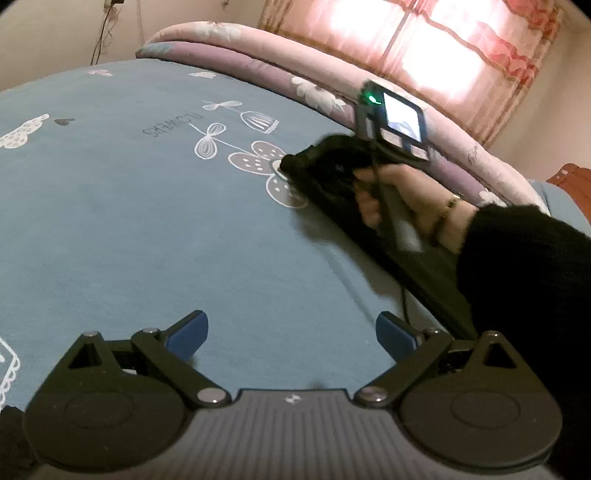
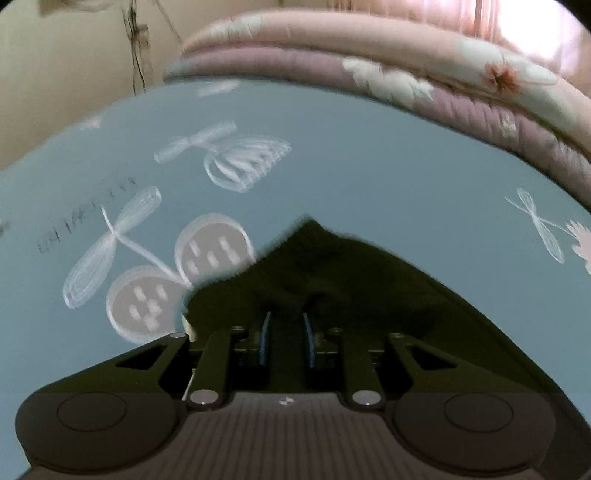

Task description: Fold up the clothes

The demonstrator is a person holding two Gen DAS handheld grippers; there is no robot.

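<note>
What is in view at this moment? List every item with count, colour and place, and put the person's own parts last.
Black fabric garment: one, black, lying on the bed sheet; a corner sits between the right tool's blue pads.
Blue cotton bed sheet: one, blue with white flower and leaf prints, covering the bed.
Folded quilted duvet: one, pink and mauve with white flowers, along the far edge of the bed.
Pink ruffled curtain: one, pink, backlit, behind the duvet.
Dark hanging cables: a few, on the beige wall, far left.
Left tool: one, black with blue pads, open above bare sheet.
Right tool: one, black, nearly closed on the garment.
Right hand: one, black sleeve, wristband.
</note>
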